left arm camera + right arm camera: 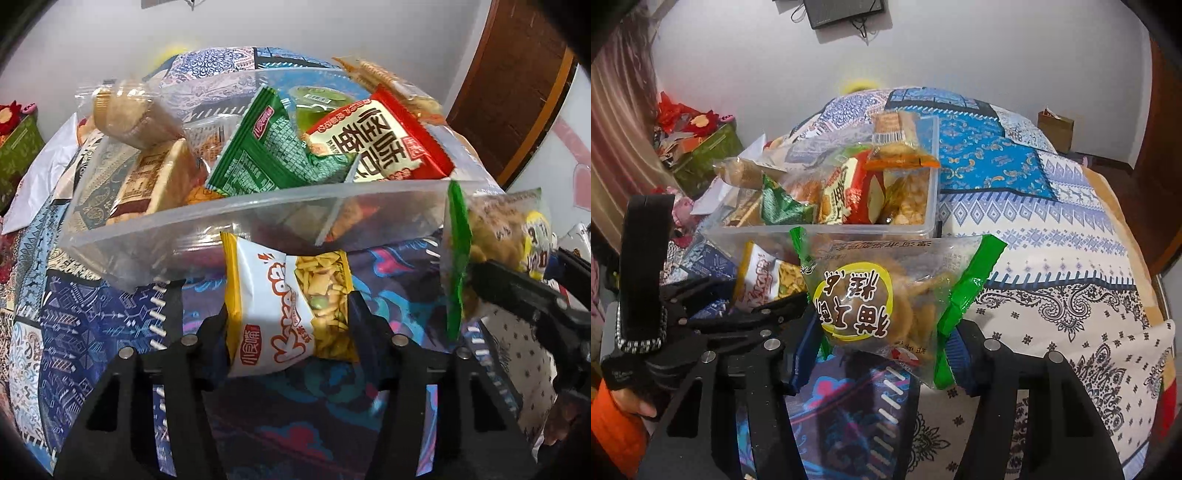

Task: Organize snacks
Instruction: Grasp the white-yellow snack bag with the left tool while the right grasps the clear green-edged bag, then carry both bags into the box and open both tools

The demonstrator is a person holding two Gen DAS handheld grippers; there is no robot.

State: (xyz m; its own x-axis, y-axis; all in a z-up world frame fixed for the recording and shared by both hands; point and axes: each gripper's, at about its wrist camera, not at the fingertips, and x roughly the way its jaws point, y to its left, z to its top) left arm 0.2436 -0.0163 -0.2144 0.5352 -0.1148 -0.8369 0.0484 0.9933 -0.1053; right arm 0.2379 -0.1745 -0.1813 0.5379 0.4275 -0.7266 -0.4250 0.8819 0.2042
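Observation:
My left gripper (pixel 290 314) is shut on a yellow-and-white snack packet (pixel 288 306) with a clear window, held just in front of a clear plastic bin (pixel 236 206). The bin is heaped with snacks: a green packet (pixel 258 147), a red-and-cream packet (pixel 384 144) and wrapped pastries (pixel 129 114). My right gripper (pixel 886 339) is shut on a clear bag of fried crisps with green ends (pixel 886 295), held near the bin's front wall (pixel 820 230). In the left wrist view the same crisps bag (pixel 495 236) hangs at the right, and the left gripper's packet (pixel 764 277) shows in the right wrist view.
The bin stands on a bed covered with a patterned blue, white and cream quilt (pixel 1034 229). A green box with red decorations (pixel 701 155) sits at the far left by a curtain. A brown paper bag (pixel 1055 129) stands beyond the bed. A wooden door (pixel 517 81) is at the right.

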